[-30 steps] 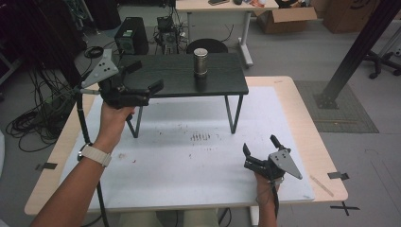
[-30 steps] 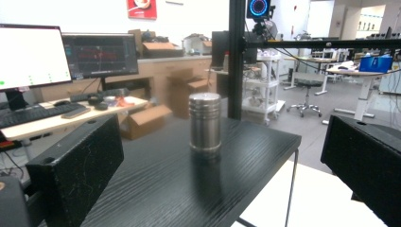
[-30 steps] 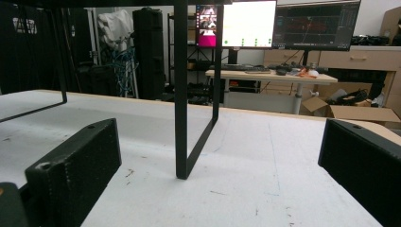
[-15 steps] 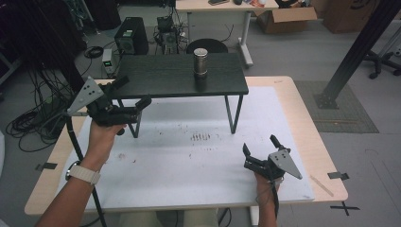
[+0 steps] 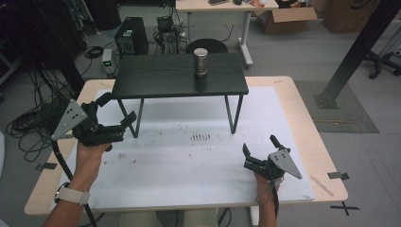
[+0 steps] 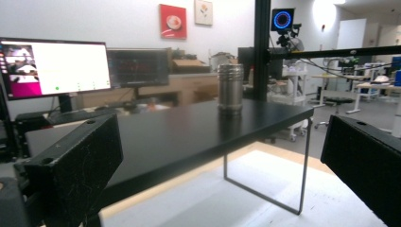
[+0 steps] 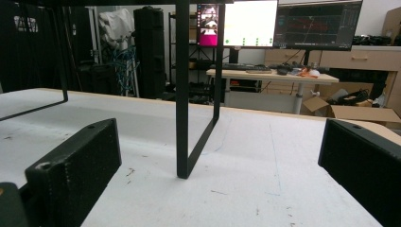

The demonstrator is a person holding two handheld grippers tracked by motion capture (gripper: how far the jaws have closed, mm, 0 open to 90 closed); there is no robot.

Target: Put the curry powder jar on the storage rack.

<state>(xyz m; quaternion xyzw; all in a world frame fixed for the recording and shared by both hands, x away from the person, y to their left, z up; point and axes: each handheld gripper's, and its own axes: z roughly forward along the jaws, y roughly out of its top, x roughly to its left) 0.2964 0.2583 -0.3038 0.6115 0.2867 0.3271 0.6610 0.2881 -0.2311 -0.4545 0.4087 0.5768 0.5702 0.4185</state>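
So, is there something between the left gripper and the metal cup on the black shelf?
Nothing visible. The left gripper is open, and bare shelf top stretches from it to the metal cup, which stands upright.

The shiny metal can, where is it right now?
In the high view the metal can stands upright on the black shelf, toward its right end, far from both grippers.

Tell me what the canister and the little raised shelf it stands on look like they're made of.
Canister: likely brushed metal, grey with a dull sheen and a ridged rim. Shelf: black matte board, perhaps painted wood or laminate, faintly mirroring the canister, on thin dark legs, probably metal.
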